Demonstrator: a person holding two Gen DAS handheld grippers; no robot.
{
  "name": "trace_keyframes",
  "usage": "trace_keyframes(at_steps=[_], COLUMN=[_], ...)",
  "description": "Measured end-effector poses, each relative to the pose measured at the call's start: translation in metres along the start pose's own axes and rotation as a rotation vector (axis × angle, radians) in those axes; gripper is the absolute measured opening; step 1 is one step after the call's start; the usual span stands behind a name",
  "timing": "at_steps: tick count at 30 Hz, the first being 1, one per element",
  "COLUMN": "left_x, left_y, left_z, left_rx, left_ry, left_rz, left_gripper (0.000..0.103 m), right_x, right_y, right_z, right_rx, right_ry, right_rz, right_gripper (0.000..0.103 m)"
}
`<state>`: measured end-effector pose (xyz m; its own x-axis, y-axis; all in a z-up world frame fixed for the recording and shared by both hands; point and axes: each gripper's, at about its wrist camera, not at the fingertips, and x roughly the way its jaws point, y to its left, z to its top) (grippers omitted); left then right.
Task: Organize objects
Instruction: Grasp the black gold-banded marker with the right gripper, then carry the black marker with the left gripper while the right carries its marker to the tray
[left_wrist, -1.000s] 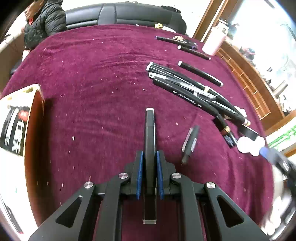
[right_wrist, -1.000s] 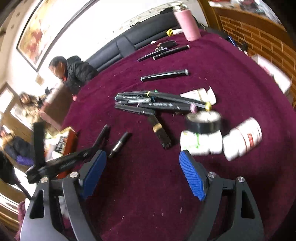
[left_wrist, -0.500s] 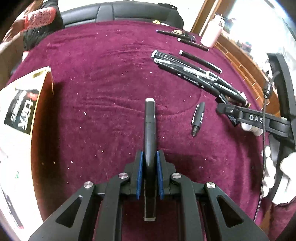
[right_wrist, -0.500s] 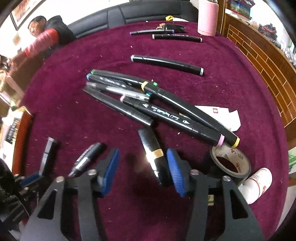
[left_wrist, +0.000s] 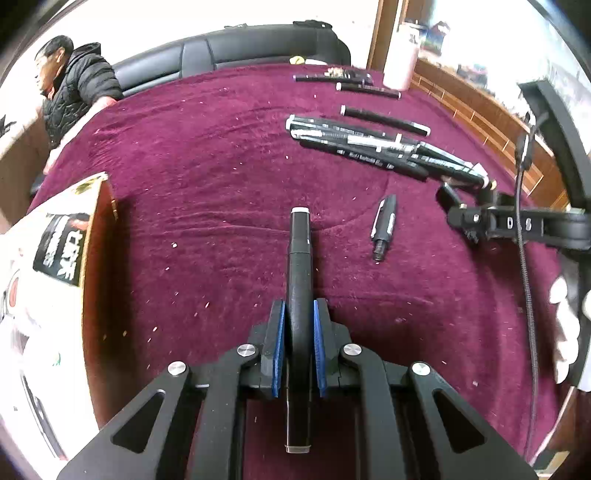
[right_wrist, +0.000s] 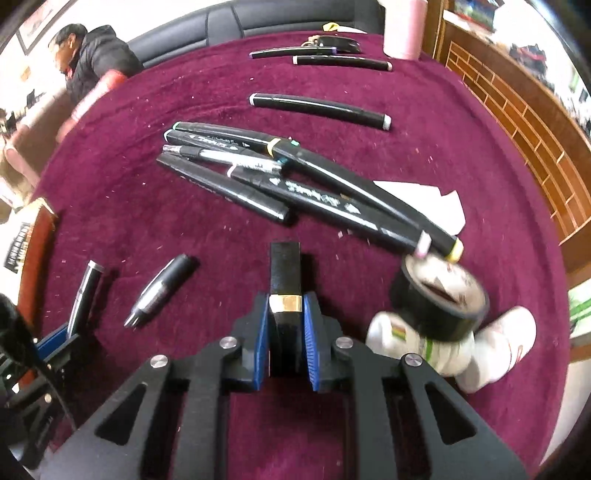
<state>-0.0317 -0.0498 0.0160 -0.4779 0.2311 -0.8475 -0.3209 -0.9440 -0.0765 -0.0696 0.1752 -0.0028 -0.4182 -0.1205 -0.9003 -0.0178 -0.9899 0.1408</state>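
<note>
Your left gripper (left_wrist: 298, 343) is clamped on a black marker (left_wrist: 300, 280), barrel running straight up the frame's centre, so it's carried lengthwise, ready to lay down. Your right gripper (right_wrist: 283, 343) has just been closing, and its blue pads now pinch the black tube with the gold band (right_wrist: 283, 291) at bottom centre, gripped right at the band. Above it, the pile of black markers (right_wrist: 295, 177) lies fanned across mid-frame, looking unsorted. A small silver-tipped pen (right_wrist: 162, 288) sits loose at lower left; a roll of black tape (right_wrist: 439, 299) rests on white bottles (right_wrist: 454, 350) at right. All this on a burgundy velvet cloth (left_wrist: 184, 184), lint-speckled. Black sofa at top, a seated person upper left.
</note>
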Motion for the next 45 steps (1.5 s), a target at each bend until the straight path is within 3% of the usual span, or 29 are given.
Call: trace_keyframes(at_steps=[11,15,22,31,35,41,45], left_x=[-0.078,-0.104,-0.137,-0.124,-0.111,-0.092,-0.086], left_y=[0.036,0.069,0.144,0.230,0.258,0.281,0.286], left_z=[-0.026,-0.042,-0.074,-0.097,-0.103,-0.107,-0.104], left_rx=[-0.115,-0.176,-0.301,-0.400,-0.430,-0.441,-0.422], left_ry=[-0.090,-0.122,-0.155,-0.098,-0.067,-0.022,-0.012], left_rz=[-0.090,-0.062,0.058,0.176,0.190,0.184,0.167], left_gripper=[0.011,0.011,0.012,0.012,0.012,0.012,0.012], right_x=[-0.045,-0.063,-0.076,-0.047,-0.022,0.017,0.034], right_y=[0.014,0.045,0.125,0.249,0.301,0.358,0.386], right_z=[-0.026,-0.029,-0.033,-0.045,-0.053,-0.059,-0.060], right_rx=[0.037,-0.003,-0.116,-0.264,-0.292,-0.294,-0.300], right_ry=[-0.029,-0.046,-0.026,0.099,0.185,0.272,0.285], right_rz=[0.197,0.284,0.439,0.583,0.646,0.680,0.650], right_gripper=[0.015,0.016,0.016,0.016,0.016,0.016,0.016])
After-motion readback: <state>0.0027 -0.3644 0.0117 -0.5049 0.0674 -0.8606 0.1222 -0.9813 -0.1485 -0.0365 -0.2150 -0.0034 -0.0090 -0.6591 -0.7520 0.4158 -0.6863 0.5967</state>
